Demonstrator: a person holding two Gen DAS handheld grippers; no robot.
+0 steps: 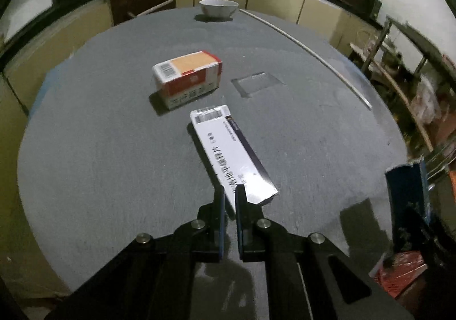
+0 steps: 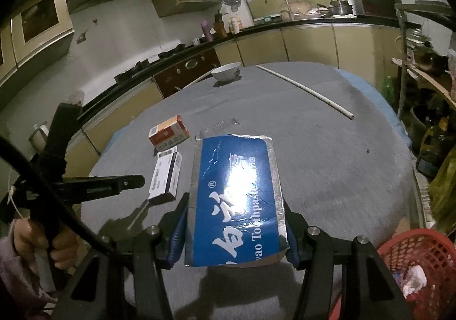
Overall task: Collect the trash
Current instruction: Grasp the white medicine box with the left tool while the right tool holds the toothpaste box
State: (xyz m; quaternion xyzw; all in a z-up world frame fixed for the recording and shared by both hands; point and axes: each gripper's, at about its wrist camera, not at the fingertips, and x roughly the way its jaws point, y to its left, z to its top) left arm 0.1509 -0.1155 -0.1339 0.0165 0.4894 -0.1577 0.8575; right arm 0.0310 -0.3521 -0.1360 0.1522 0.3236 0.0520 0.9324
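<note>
The left gripper (image 1: 230, 194) is clamped on the near end of the white medicine box (image 1: 228, 149), lifted so it can be thrown away. The blue toothpaste box (image 2: 236, 194) is squeezed by the right gripper (image 2: 236, 217). The orange box (image 1: 188, 77) is left on the grey table (image 1: 327, 134); the red basket (image 2: 421, 268) is close by for trash.

Two close wrist views, shared table (image 1: 114, 149).
</note>
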